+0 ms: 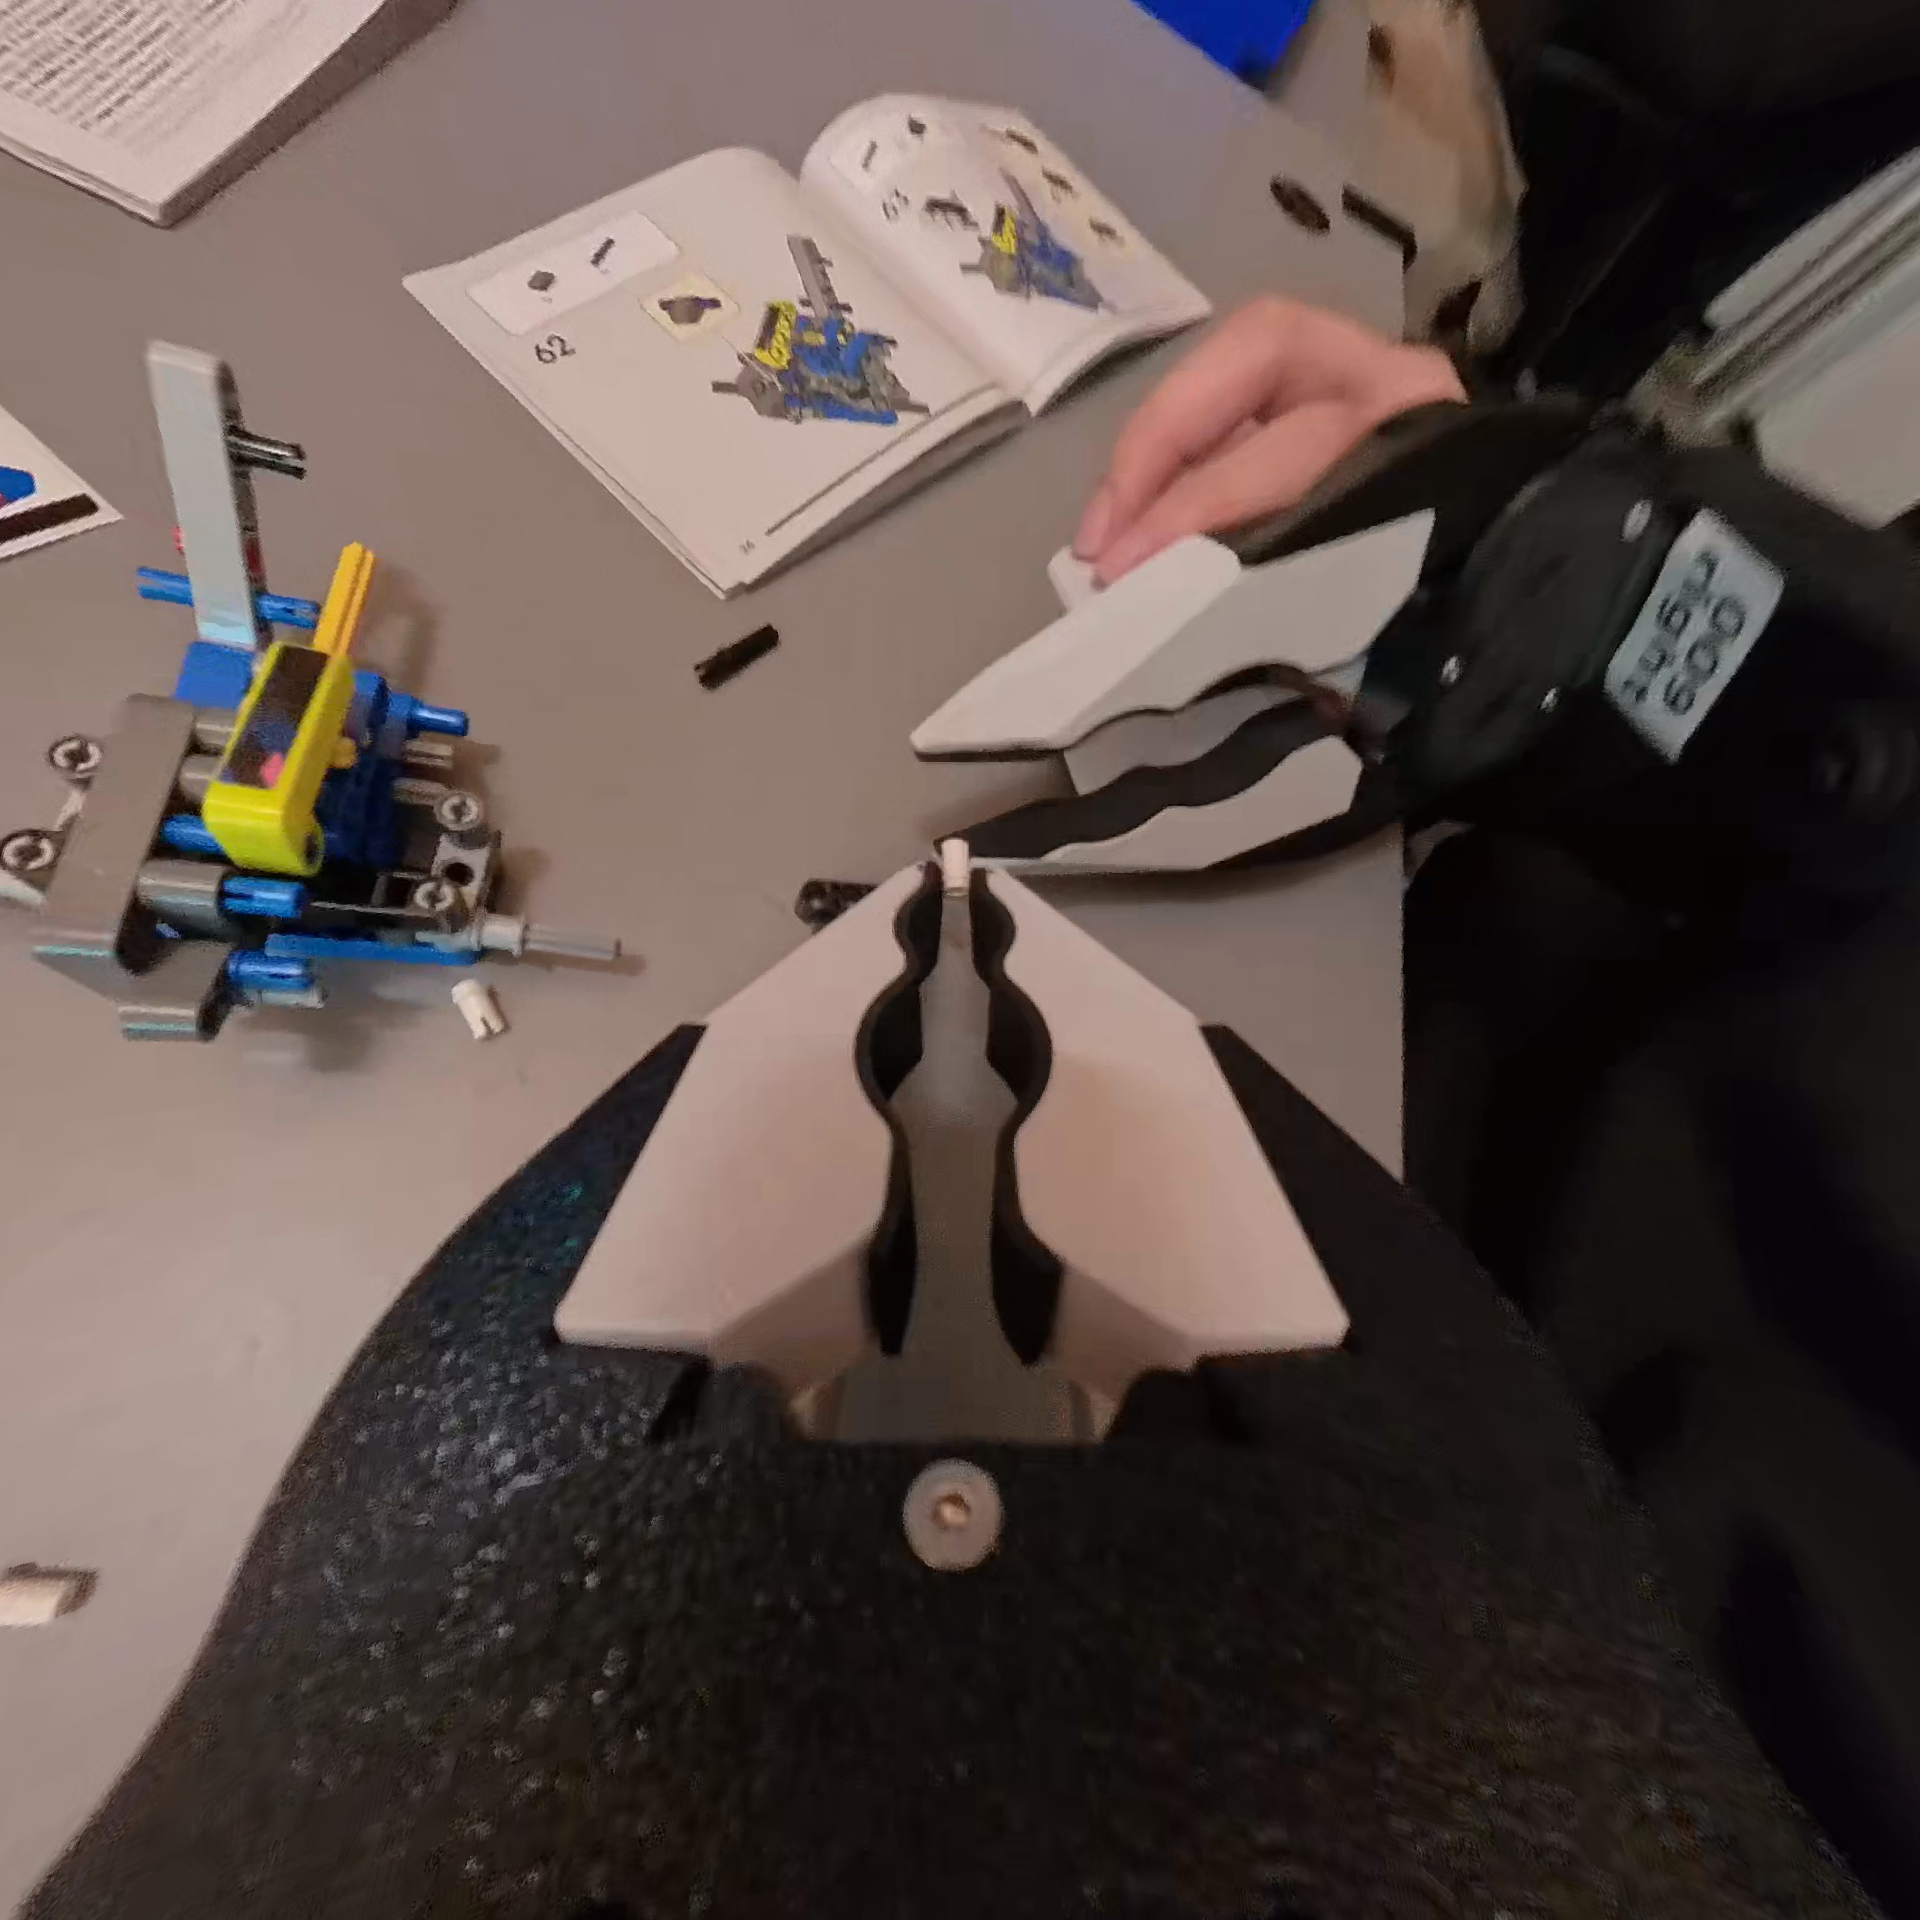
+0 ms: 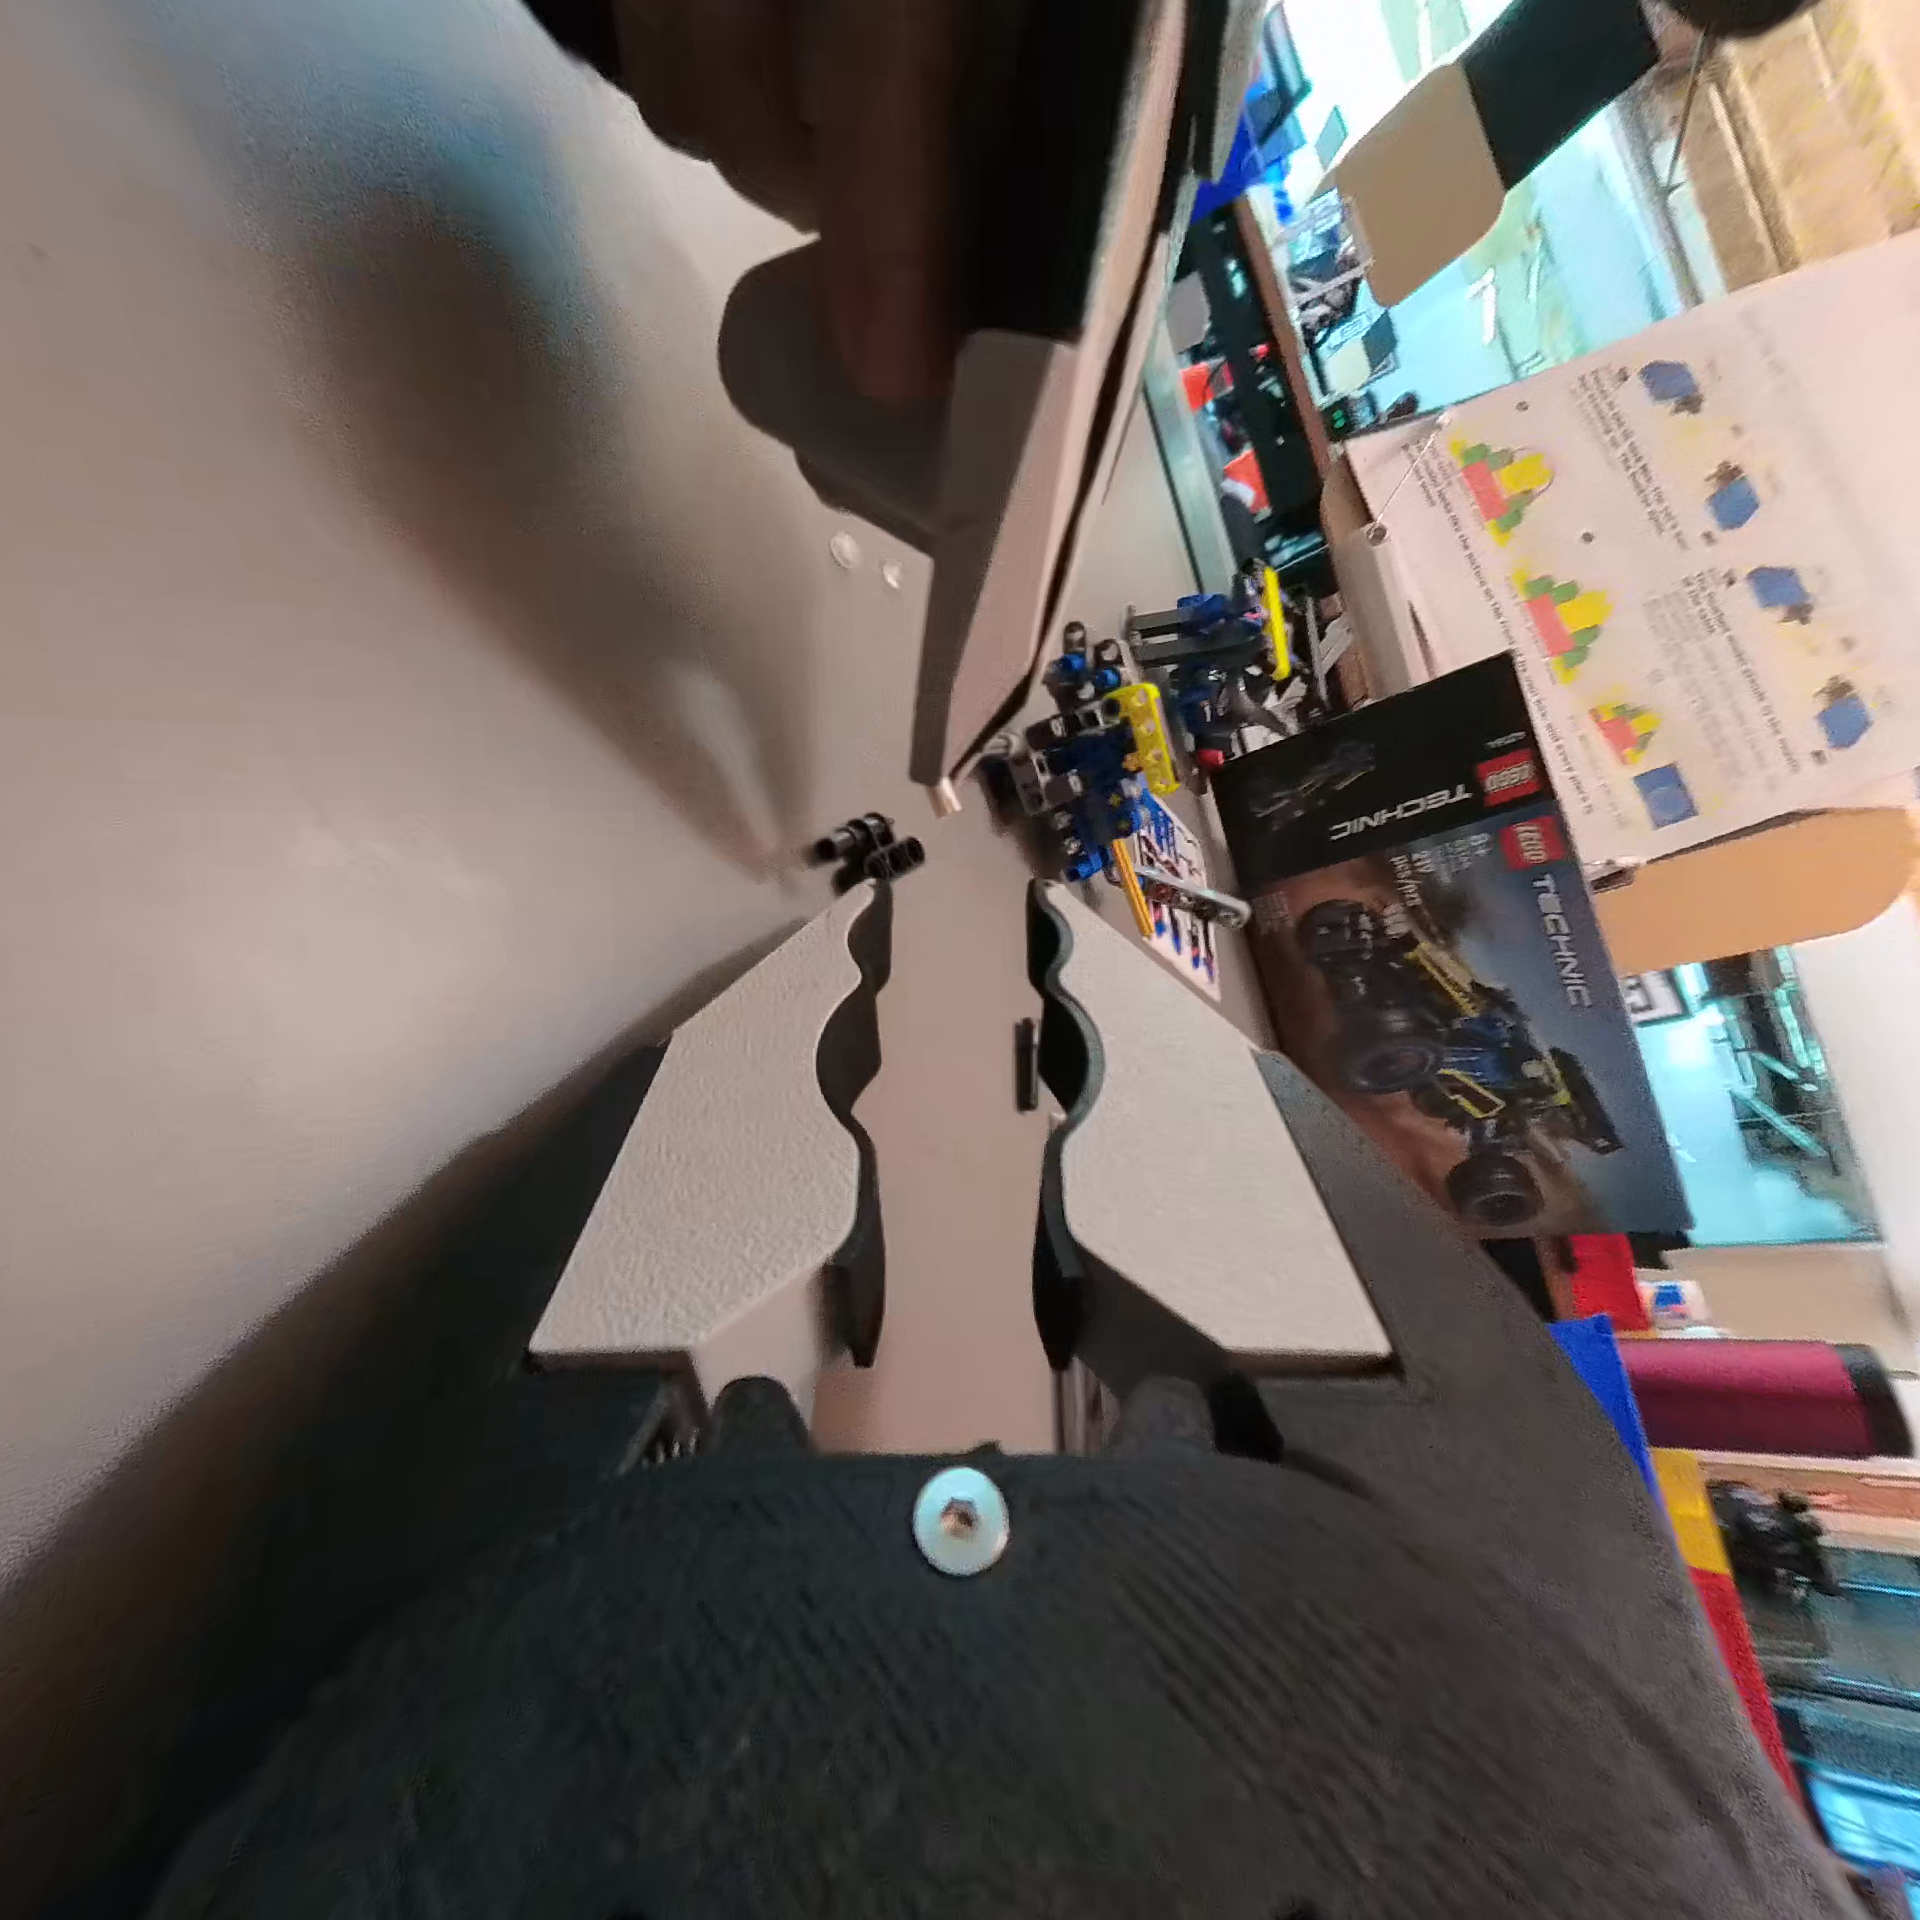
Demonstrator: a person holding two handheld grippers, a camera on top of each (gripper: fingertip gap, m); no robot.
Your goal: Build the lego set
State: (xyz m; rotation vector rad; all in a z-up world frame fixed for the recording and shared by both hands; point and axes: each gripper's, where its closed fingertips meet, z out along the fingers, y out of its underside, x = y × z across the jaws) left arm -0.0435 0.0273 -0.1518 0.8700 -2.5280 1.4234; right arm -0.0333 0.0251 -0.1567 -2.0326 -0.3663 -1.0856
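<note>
My left gripper [image 1: 954, 885] is shut on a small white peg [image 1: 954, 865] that sticks out past the fingertips. The peg also shows at that gripper's tip in the right wrist view [image 2: 943, 798]. My right gripper [image 2: 956, 906] is open with nothing between its fingers, turned on its side low over the grey table [image 1: 520, 1195]. In the left wrist view it [image 1: 940, 795] lies just beyond the peg, with a hand [image 1: 1247, 426] on it. A black connector piece [image 2: 868, 844] lies on the table by its left fingertip. The blue, yellow and grey model [image 1: 270, 790] stands to the left.
An open instruction booklet [image 1: 810, 343] lies at the back. A black pin [image 1: 736, 657], a loose white peg [image 1: 478, 1008] and a black piece [image 1: 831, 896] lie on the table. The set's box [image 2: 1455, 987] stands behind the model [image 2: 1101, 769]. A sticker sheet [image 1: 42, 499] is at the far left. My right tips are roughly 7 centimetres from the black pin [image 1: 736, 657]. It is also in sight in the right wrist view [image 2: 1022, 1067].
</note>
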